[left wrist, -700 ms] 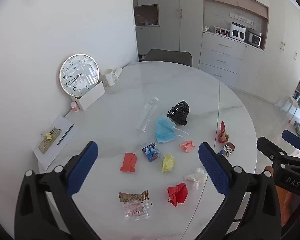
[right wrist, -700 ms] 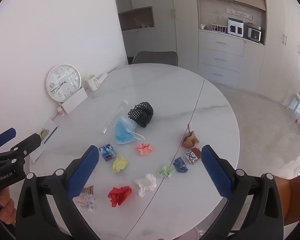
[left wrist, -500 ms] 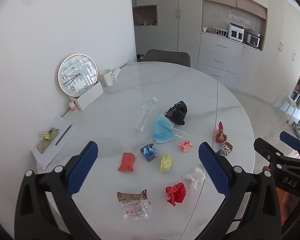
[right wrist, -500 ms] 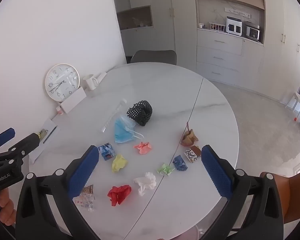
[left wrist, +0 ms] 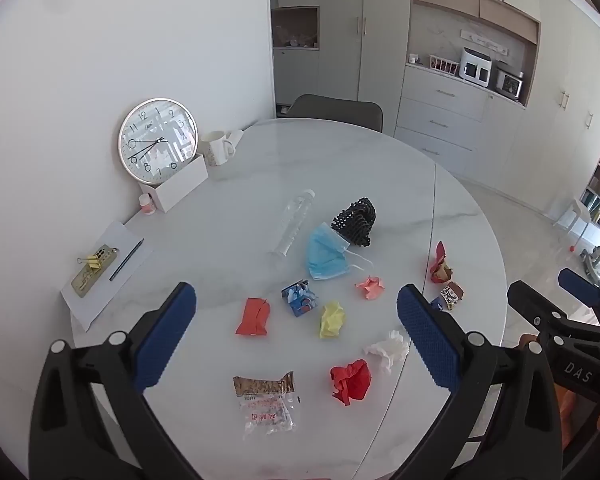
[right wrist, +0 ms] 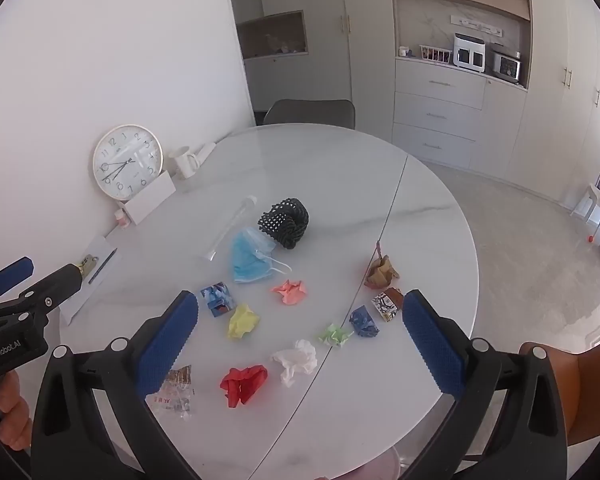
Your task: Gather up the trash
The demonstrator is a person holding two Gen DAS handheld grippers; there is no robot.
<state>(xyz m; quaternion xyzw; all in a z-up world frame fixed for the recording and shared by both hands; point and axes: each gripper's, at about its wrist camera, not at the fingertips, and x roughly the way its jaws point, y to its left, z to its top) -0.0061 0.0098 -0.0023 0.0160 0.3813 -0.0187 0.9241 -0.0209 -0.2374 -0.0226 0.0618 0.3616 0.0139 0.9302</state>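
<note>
Scattered trash lies on the round white marble table point(left wrist: 340, 160): a blue face mask point(left wrist: 324, 254), black foam netting point(left wrist: 354, 220), a clear plastic bottle point(left wrist: 294, 222), a red paper wad point(left wrist: 350, 380), a white tissue point(left wrist: 388, 350), a yellow wad point(left wrist: 332, 318), a flat red scrap point(left wrist: 254, 316) and a clear snack wrapper point(left wrist: 266, 406). My left gripper point(left wrist: 296, 336) hangs open above the near trash, nothing between its blue pads. My right gripper point(right wrist: 300, 340) is open too, high over the white tissue point(right wrist: 296, 360) and red wad point(right wrist: 244, 384).
A wall clock point(left wrist: 158, 140) leans on a white box point(left wrist: 176, 186) at the back left, with a mug point(left wrist: 218, 148) beside it. Paper, a pen and a phone case point(left wrist: 94, 270) lie at the left edge. A chair point(left wrist: 336, 110) stands behind the table.
Both views have shifted slightly, so the trash sits a little further left and lower in the frames. Both grippers stay open and nothing on the table has moved.
</note>
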